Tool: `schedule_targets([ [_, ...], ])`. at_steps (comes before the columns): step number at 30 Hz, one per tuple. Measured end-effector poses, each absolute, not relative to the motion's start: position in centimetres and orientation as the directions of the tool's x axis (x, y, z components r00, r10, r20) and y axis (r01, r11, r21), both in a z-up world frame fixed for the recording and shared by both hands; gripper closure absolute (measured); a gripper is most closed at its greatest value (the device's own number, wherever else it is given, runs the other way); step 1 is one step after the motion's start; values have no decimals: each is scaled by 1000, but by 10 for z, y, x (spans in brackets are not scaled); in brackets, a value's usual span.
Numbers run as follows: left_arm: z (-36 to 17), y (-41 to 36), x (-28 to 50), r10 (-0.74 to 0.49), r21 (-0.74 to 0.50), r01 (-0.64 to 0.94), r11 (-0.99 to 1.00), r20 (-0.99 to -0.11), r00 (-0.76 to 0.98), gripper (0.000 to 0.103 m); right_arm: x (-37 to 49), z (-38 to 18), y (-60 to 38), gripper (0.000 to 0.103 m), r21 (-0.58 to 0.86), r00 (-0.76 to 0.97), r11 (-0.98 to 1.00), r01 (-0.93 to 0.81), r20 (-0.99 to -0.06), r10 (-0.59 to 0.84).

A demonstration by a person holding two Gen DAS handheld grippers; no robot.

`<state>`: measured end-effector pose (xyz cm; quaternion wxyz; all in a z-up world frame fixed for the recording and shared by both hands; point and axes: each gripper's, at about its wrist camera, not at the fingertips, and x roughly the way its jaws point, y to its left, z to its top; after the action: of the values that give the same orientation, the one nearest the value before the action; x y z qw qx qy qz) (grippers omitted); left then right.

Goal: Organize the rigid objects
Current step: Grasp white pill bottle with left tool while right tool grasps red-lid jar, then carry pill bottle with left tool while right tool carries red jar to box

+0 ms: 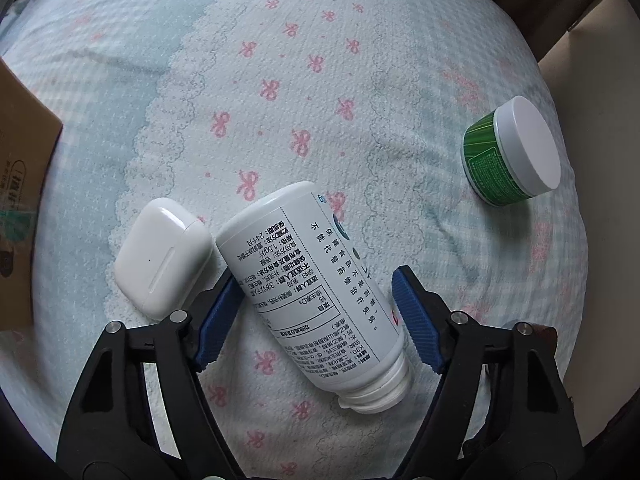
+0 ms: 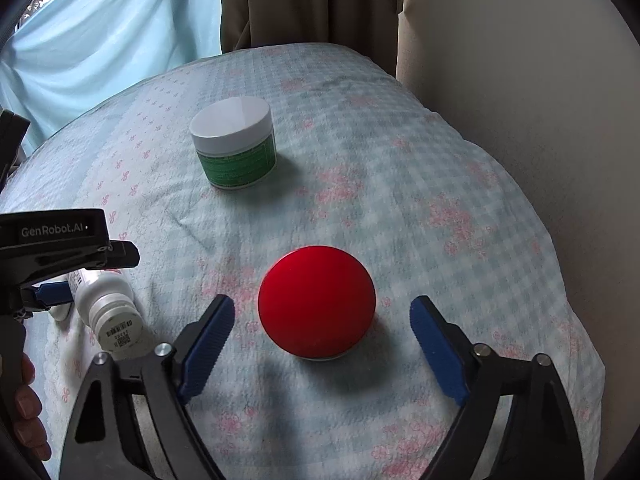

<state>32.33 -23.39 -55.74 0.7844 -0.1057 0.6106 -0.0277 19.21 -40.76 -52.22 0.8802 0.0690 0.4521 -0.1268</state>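
Left wrist view, left gripper (image 1: 316, 312) fingers parted around white bottle (image 1: 316, 296), right gripper (image 2: 322, 340) fingers wide around red ball (image 2: 317, 308)

The left gripper (image 1: 316, 312) points steeply down, its blue pads (image 1: 218, 322) spread, one on each side of a lying bottle (image 1: 316, 292), with gaps showing. The right gripper (image 2: 322, 346) tilts downward, jaws apart, pads (image 2: 208, 344) clear of the red round object (image 2: 316, 304). Fingers (image 2: 28, 400) of a hand wrap the left gripper's handle.
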Motion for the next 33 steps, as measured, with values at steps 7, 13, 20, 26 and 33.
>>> schedule_targets([
  [7, -558, -226, 326, -217, -247, -91, 965, -942, 257, 39, 200, -530, -408, 52, -1, 539, 955, 297, -825, -168],
  [13, -553, -215, 323, -265, -302, -106, 947, -927, 265, 48, 200, -528, -409, 53, 0, 527, 953, 304, -833, -168],
  [20, -538, -208, 315, -281, -317, -88, 944, -916, 285, 51, 195, -525, -412, 53, 27, 515, 952, 306, -846, -142],
  [26, -511, -202, 306, -291, -327, -65, 943, -902, 319, 52, 189, -509, -413, 53, 33, 521, 949, 314, -842, -143],
  [33, -456, -186, 291, -305, -340, -34, 940, -880, 364, 53, 184, -467, -405, 53, 36, 548, 955, 294, -825, -138],
])
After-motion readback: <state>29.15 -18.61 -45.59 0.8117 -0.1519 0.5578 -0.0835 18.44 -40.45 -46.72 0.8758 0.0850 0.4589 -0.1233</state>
